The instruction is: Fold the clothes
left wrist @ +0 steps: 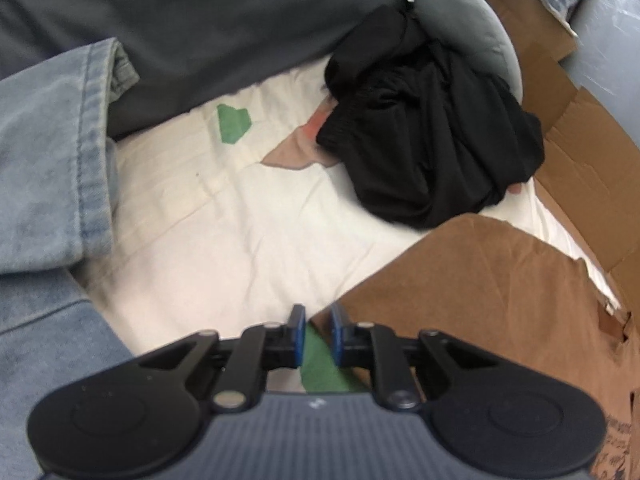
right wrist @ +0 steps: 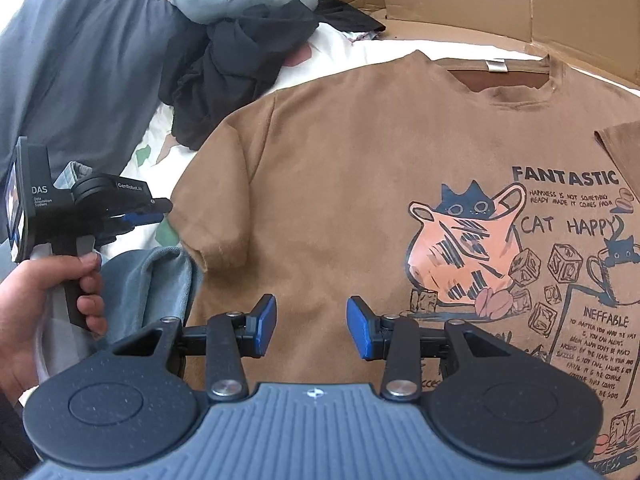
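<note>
My left gripper [left wrist: 318, 334] has its jaws nearly together at the sleeve [right wrist: 212, 216] hem of the brown tee [right wrist: 360, 168]; whether they pinch it I cannot tell. My right gripper [right wrist: 311, 326] hangs half open over the tee, spread on the white sheet [left wrist: 224, 216].

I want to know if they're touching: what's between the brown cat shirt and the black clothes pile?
In the left wrist view, a bare strip of white sheet separates the brown shirt from the black clothes pile.
</note>
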Available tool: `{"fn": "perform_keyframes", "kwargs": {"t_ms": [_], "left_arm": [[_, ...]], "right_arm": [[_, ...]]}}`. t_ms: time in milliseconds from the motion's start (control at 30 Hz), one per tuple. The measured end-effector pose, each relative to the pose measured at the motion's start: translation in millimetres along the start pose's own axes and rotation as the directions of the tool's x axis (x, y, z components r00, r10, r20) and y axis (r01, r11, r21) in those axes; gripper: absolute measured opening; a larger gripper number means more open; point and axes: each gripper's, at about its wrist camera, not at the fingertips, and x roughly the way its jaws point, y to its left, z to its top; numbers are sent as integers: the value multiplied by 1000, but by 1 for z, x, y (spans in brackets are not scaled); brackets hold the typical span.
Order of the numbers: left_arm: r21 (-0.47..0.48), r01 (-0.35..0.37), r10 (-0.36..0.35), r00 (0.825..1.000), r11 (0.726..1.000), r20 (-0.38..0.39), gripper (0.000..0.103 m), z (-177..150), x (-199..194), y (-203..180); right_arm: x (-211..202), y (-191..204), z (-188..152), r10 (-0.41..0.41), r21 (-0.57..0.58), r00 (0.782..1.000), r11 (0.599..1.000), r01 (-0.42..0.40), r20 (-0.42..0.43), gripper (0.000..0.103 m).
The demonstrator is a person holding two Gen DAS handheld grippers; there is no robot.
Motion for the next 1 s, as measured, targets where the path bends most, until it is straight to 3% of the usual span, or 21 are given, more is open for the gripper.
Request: {"fn": "perform_keyframes", "kwargs": {"t_ms": [167, 333, 400, 500, 600, 767, 867, 1000], "left_arm": [[48, 0, 1, 1000, 999, -17, 23, 1, 4, -8], [34, 16, -15, 1000, 999, -13, 24, -3, 9, -3], [14, 28, -27, 1000, 1000, -14, 23, -3, 8, -1], [-32, 59, -60, 998, 998, -13, 5, 0, 5, 3], [-86, 91, -89, 996, 992, 23, 5, 5, -11, 4], [-108, 206, -203, 978, 972, 43, 5, 13, -40, -9], [-82, 267, -265, 964, 960, 31, 5, 16, -50, -23], [-74, 322, -322, 947, 944, 15, 5, 19, -56, -39]], "right_arm": [[2, 2, -1, 7, 1, 1000, 1000, -7, -10, 46], [4, 5, -2, 14, -3, 1000, 1000, -15, -13, 46], [4, 5, -1, 13, 0, 1000, 1000, -13, -10, 46], [2, 5, 2, 10, -3, 1000, 1000, -10, 0, 46], [-3, 8, 11, 11, -46, 999, 999, -10, 30, 46], [-3, 15, 37, 45, -114, 996, 993, -37, 73, 46], [5, 22, 53, 94, -135, 993, 987, -83, 73, 46], [15, 45, 71, 179, -250, 982, 955, -158, 67, 46]]}}
